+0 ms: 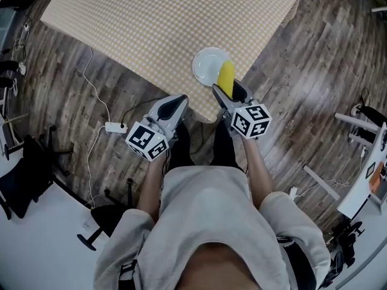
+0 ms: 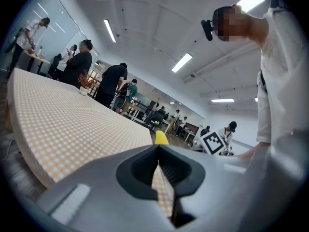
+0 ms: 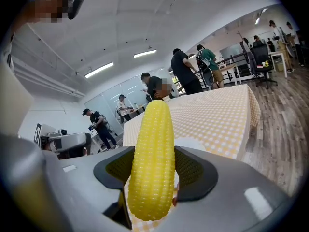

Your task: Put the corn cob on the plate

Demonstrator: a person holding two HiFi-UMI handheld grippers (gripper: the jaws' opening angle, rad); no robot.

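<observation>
Grey-shirted and closest in, one person [image 1: 205, 222] stands at the near corner of the one table [image 1: 151, 23]. Its checked cloth runs wide beyond, and the wood floor [image 1: 314, 101] lies open along both near edges, except for one white cable [image 1: 91, 95] and its power strip [image 1: 113, 127] on the left. One white plate [image 1: 205, 62] sits just inside that corner, by the right edge. There are two grippers. The left gripper [image 1: 178, 99] hangs at the near edge, jaws pressed together on nothing. The right gripper [image 1: 227, 89] clamps the single corn cob [image 1: 226, 77], its tip pointing forward over the plate's near rim — touching or not, I cannot tell.
</observation>
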